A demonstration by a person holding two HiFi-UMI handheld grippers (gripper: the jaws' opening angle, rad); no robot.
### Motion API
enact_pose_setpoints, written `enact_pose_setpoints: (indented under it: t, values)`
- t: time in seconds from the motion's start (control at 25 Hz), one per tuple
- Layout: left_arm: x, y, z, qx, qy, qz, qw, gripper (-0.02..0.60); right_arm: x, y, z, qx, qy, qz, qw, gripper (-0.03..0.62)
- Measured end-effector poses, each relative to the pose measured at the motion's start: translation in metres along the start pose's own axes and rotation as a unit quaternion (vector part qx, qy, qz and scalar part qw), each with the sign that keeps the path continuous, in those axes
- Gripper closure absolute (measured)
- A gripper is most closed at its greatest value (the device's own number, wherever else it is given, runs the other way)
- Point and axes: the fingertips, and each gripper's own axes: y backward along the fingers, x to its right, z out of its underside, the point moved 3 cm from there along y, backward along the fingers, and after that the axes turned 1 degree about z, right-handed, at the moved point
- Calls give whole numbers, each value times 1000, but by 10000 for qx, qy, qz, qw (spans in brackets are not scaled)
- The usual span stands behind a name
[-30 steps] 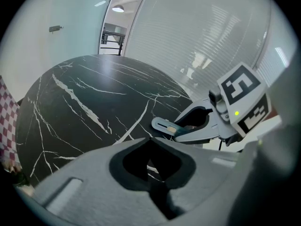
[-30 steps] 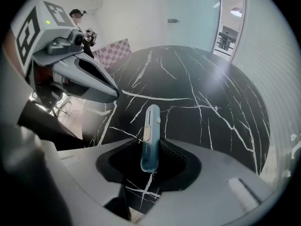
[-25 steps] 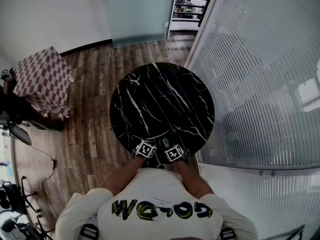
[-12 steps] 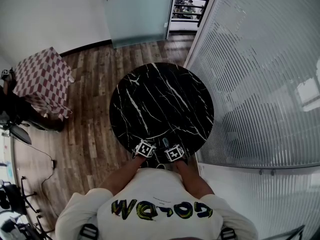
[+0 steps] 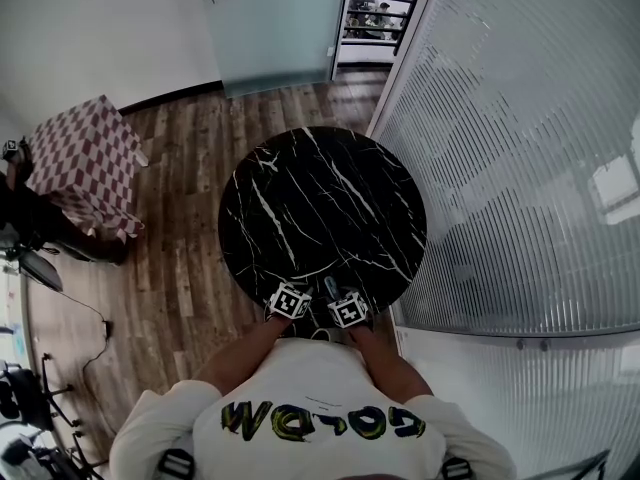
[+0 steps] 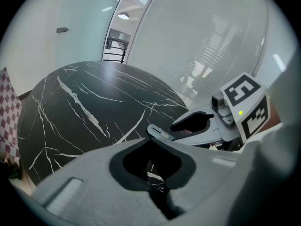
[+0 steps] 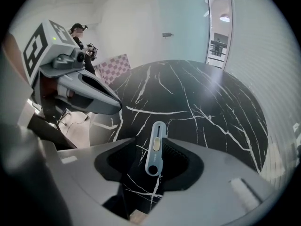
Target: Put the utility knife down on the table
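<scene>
Two grippers sit side by side at the near edge of the black marble table (image 7: 202, 93). The right gripper (image 7: 154, 140) has just been opening its jaws; they stand wide, and the utility knife (image 7: 155, 149) lies on the table between them. The left gripper (image 6: 149, 140) has its jaws closed on nothing.

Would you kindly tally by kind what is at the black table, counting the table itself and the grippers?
Round black table: 1
Utility knife: 1
Grippers: 2, the left gripper and the right gripper, whose jaws have just been opening with the utility knife between them
Total: 4
</scene>
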Motion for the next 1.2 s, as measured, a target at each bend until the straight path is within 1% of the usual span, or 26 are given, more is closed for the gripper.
enact_pose_setpoints:
  t: [0.2, 0.32, 0.48, 0.56, 0.68, 0.76, 0.92, 1.08, 1.2]
  values:
    - [5, 6, -8, 128, -93, 23, 9999, 580, -9, 10, -9, 267, 64, -79, 9996, 428]
    - [10, 17, -14, 260, -148, 42, 9995, 580, -10, 20, -12, 419, 73, 15, 9991, 448]
    - [17, 32, -20, 467, -216, 79, 9986, 580, -9, 31, -17, 697, 46, 26, 9976, 494]
    - [20, 39, -21, 532, -232, 103, 9983, 580, -11, 37, -22, 876, 29, -18, 9961, 545]
    - [25, 51, -27, 637, -319, 127, 9974, 580, -12, 50, -29, 1050, -41, -28, 9945, 574]
    - [29, 58, -32, 743, -310, 138, 9967, 580, -12, 61, -36, 1192, -205, -65, 9926, 591]
    - [36, 71, -44, 983, -420, 159, 9941, 580, -13, 81, -48, 1578, -377, -154, 9866, 591]
    - [46, 89, -59, 1180, -518, 269, 9913, 580, -13, 105, -62, 1942, -575, -229, 9790, 592]
    - [52, 104, -71, 1359, -573, 293, 9886, 580, -13, 125, -74, 2183, -563, -214, 9740, 592]
